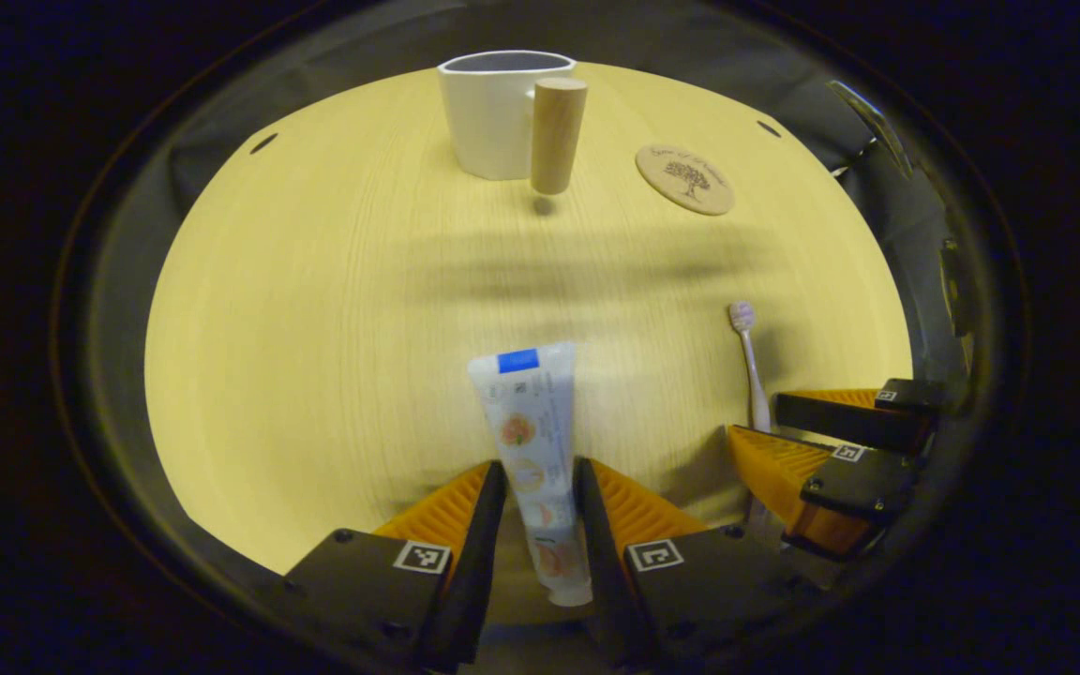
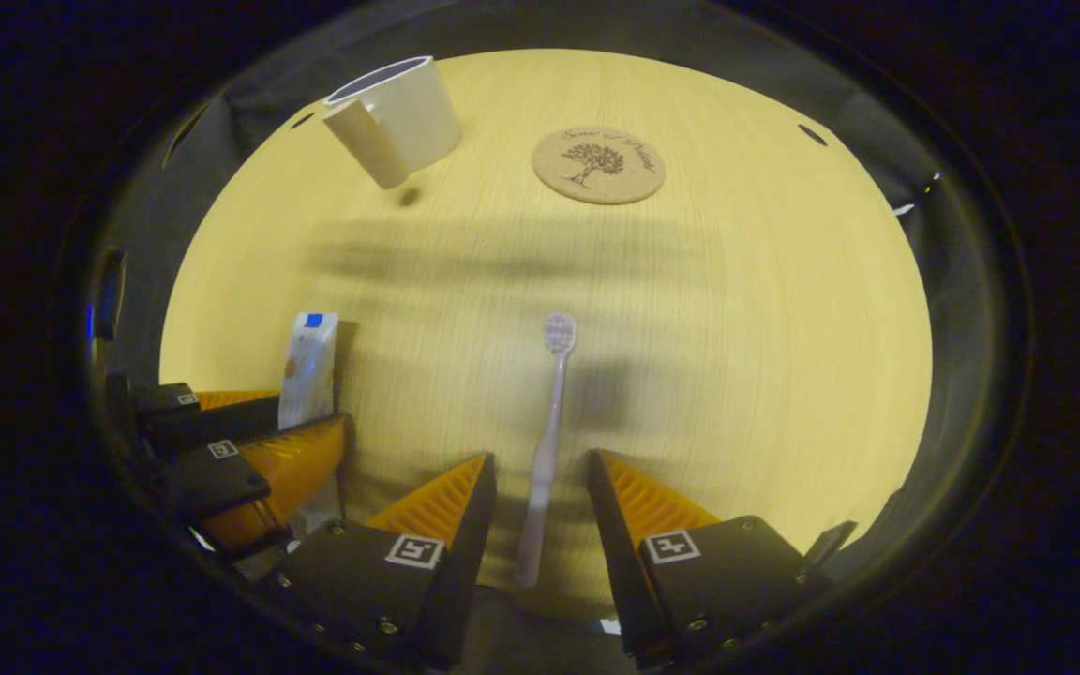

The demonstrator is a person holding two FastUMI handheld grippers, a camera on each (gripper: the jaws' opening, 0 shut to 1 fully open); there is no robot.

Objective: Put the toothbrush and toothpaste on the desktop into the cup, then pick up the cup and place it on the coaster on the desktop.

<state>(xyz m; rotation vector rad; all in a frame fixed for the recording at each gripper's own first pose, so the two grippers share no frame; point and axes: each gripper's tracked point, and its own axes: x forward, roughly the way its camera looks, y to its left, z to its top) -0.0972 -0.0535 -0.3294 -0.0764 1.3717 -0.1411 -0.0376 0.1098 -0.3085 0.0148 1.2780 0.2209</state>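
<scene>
While the left gripper straddles the soft, squashy toothpaste without clearly pinching, the right gripper gapes around the light, stiff toothbrush; grip mid-handle.

Pale wooden tabletop, dark surround

The left gripper straddles the toothpaste on the desktop, fingers close beside it. Cup at twelve o'clock, coaster at one, toothbrush at four.
</scene>
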